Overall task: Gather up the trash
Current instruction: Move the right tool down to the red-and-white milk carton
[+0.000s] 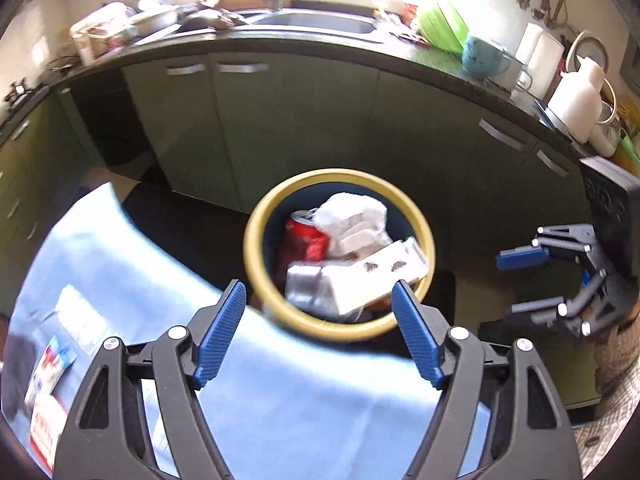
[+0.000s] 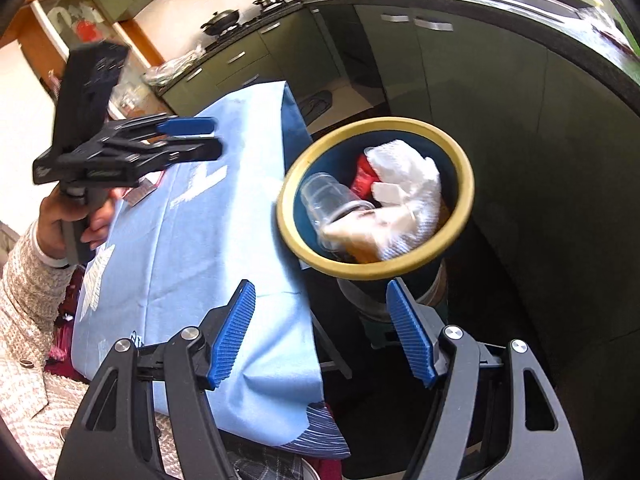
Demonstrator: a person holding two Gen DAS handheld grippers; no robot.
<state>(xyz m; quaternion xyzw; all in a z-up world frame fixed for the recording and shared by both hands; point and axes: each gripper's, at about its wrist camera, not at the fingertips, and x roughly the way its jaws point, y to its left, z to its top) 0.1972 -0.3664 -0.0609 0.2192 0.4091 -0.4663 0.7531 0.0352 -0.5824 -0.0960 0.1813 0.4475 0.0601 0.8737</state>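
1. The left gripper (image 1: 318, 334) has its blue-padded jaws spread wide with nothing between them; it hangs over the edge of a table covered in a light blue cloth (image 1: 280, 400), aimed toward the bin.
2. The right gripper (image 2: 320, 334) is likewise spread apart and empty, just above the cloth's near corner, with the bin in front of it.
3. The bin (image 1: 256, 240), dark inside with a yellow rim, stands just beside the table, in front of green kitchen cabinets (image 1: 280, 128).
4. Inside the bin lie a red can (image 1: 306, 236), a crumpled white cloth (image 1: 352, 212), a white carton (image 1: 376, 272) and a clear plastic cup (image 2: 328, 200), piled against one another.
5. A red-and-white packet (image 1: 48, 376) lies on the blue cloth at the table's far left, well apart from the bin.
6. The person's left hand (image 2: 76, 220) grips the left gripper's handle in the right wrist view.
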